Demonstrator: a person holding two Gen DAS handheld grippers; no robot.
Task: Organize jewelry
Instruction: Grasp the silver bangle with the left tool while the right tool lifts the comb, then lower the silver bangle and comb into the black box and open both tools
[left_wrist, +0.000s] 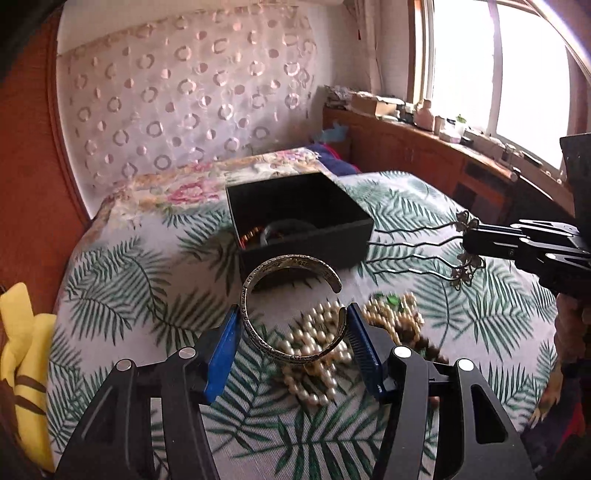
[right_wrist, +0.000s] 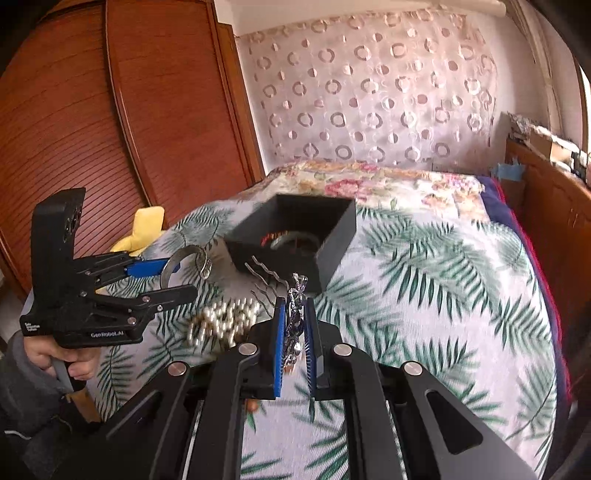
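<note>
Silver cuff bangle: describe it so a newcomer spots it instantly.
On the palm-leaf bedspread, just in front of the open black box, the left gripper holds the open-ended silver cuff bangle above a heap of white pearl strands. Unlike the wavy-pronged metal hair comb in the right gripper, it is a smooth engraved C-shaped band.

My cuff is dull engraved metal, the pearls glossy, the box matt black, the bedspread woven cloth, the comb thin shiny wire.

Hair comb between right hand-held gripper pads.
</note>
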